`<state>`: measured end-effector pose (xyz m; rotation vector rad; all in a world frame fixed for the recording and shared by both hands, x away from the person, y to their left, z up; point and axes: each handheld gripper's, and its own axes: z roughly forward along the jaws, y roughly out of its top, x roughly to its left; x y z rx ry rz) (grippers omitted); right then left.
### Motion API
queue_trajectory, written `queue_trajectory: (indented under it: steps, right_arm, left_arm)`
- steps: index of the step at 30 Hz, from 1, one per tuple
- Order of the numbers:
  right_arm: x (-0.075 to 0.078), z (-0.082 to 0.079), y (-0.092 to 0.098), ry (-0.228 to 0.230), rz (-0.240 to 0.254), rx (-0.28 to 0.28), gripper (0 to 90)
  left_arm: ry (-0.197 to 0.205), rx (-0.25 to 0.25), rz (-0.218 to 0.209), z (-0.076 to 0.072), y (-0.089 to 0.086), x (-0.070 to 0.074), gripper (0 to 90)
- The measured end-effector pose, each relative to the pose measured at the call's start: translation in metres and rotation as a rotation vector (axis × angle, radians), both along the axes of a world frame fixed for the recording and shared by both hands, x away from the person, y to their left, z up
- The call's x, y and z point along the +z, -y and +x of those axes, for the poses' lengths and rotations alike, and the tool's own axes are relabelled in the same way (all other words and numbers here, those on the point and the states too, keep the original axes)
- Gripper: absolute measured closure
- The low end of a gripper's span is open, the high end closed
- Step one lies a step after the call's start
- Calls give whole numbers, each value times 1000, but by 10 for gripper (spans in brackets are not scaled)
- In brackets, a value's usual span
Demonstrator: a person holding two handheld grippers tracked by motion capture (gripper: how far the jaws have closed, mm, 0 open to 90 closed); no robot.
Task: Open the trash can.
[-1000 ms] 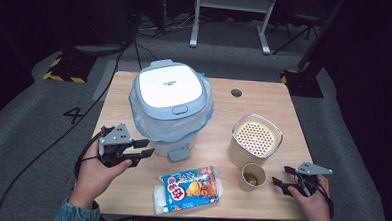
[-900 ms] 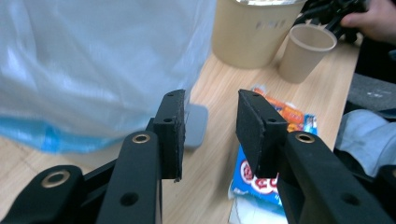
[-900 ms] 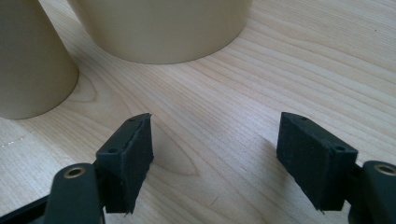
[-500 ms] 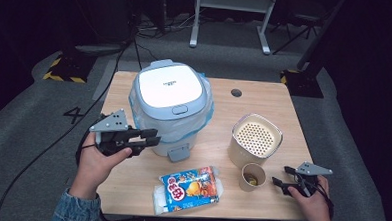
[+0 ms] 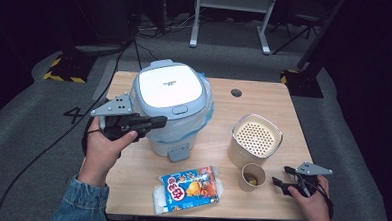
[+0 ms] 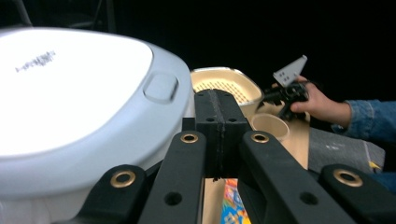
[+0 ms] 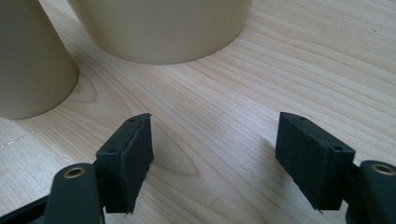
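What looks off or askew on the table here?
Nothing spilled or damaged. The snack bag lies flat and skewed near the front edge of the table. The lidded bin has its blue liner bunched around its sides. The paper cup stands upright beside the perforated beige container.

The bin (image 5: 170,109) stands at the back left of the table (image 5: 264,101), and my left gripper (image 5: 158,122) is up beside its left front. The snack bag (image 5: 188,188) lies in front of the bin. To the right stands the strainer pot (image 5: 256,139) with the cup (image 5: 251,177) just in front, and my right gripper (image 5: 279,177) rests right of the cup.
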<state>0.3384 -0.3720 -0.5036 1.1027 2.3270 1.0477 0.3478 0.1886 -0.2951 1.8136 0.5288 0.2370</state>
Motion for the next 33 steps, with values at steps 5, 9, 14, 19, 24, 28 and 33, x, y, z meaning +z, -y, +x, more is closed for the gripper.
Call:
queue_trajectory:
  steps: [5, 9, 14, 19, 24, 28, 33]
  right_arm:
    - [0, 0, 0, 0, 0, 0, 277]
    - [0, 0, 0, 0, 0, 0, 277]
    - [0, 0, 0, 0, 0, 0, 277]
    - [0, 0, 0, 0, 0, 0, 277]
    - [0, 0, 0, 0, 0, 0, 277]
    - [0, 0, 0, 0, 0, 0, 277]
    - [0, 0, 0, 0, 0, 0, 277]
  left_arm:
    - [6, 29, -1, 9, 10, 8, 900]
    - [-4, 82, 7, 19, 19, 12, 900]
    - [-10, 104, 38, 26, 27, 12, 899]
    - [7, 136, 133, 30, 39, 10, 900]
    - [31, 153, 195, 31, 48, 9, 900]
    - [33, 155, 221, 30, 50, 12, 900]
    - [46, 159, 256, 29, 53, 14, 900]
